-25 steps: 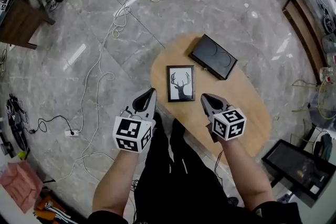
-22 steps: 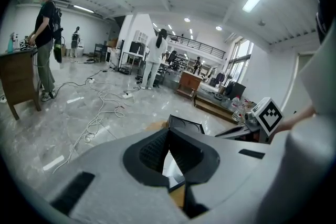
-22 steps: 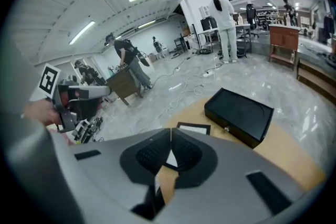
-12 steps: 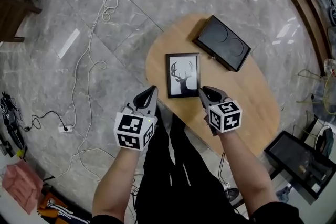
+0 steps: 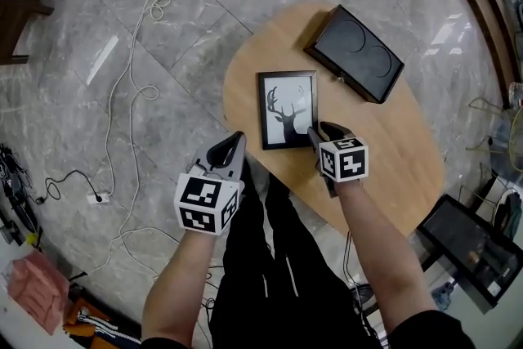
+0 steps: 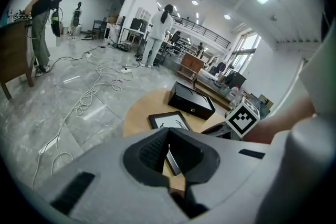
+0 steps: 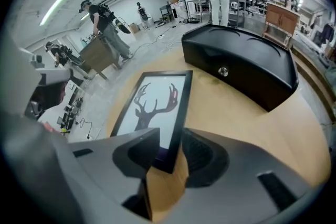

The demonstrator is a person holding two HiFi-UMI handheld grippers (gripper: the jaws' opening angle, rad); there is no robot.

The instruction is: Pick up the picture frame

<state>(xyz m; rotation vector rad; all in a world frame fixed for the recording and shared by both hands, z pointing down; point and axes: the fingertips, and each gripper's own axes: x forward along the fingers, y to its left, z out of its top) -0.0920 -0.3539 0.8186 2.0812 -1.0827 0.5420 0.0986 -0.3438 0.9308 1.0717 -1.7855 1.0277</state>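
Note:
The picture frame (image 5: 288, 109), black-edged with a deer silhouette, lies flat on the oval wooden table (image 5: 392, 151). My right gripper (image 5: 317, 131) points steeply down at the frame's near right corner. Its jaws are opening, and in the right gripper view the frame's (image 7: 152, 107) right edge runs between them without the pads pressing on it (image 7: 170, 136). My left gripper (image 5: 233, 145) hangs shut and empty, off the table's near left edge. In the left gripper view, its closed tips (image 6: 168, 131) aim toward the frame (image 6: 168, 120).
A black box (image 5: 355, 53) with a small front knob lies on the table just beyond the frame. Cables (image 5: 155, 29) trail over the grey marble floor at left. A dark case (image 5: 470, 245) stands on the floor at right. People stand far off in the room.
Both grippers have sunk toward the table. The right one has come over the frame's near right corner and its jaws have spread. The left one stays shut.

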